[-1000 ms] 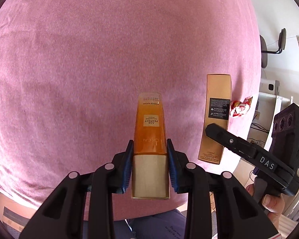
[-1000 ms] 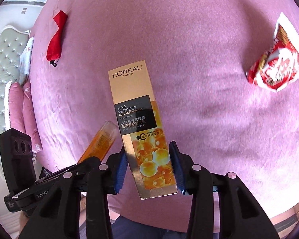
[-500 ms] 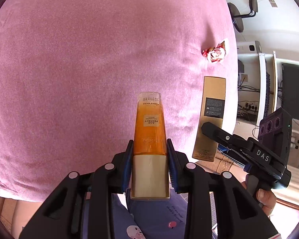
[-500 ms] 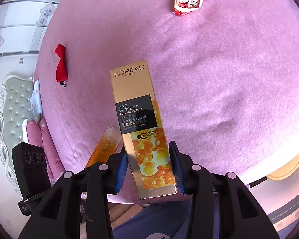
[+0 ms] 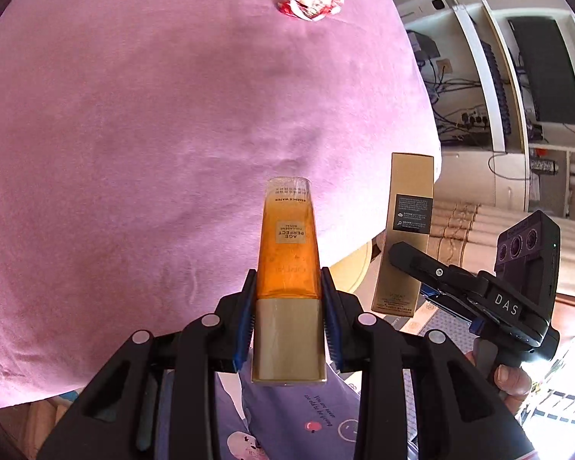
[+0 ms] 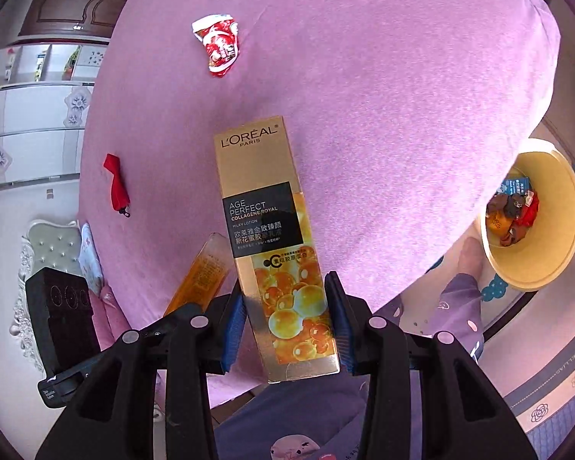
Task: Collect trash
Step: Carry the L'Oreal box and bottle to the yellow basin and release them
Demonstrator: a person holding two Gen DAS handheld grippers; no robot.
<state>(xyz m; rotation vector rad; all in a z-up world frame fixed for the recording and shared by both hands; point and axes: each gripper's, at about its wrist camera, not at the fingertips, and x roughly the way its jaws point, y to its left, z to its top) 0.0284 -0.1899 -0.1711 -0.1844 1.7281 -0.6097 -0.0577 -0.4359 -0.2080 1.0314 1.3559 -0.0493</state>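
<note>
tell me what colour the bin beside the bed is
Pale yellow bin, with some trash already inside. It shows best in the right wrist view, at the bed's right edge.

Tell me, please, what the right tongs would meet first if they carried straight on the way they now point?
Most likely the pink bedspread: beyond the gold box held in the right tongs, only bare cloth lies ahead, though depth is hard to judge.

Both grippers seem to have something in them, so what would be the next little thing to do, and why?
Probably carry the gold box over to the cream bin at the bed's corner. The right gripper already clamps it, the left gripper clamps the orange bottle, and the bin already holds scraps. The red wrapper on the pink bedspread can wait.
</note>
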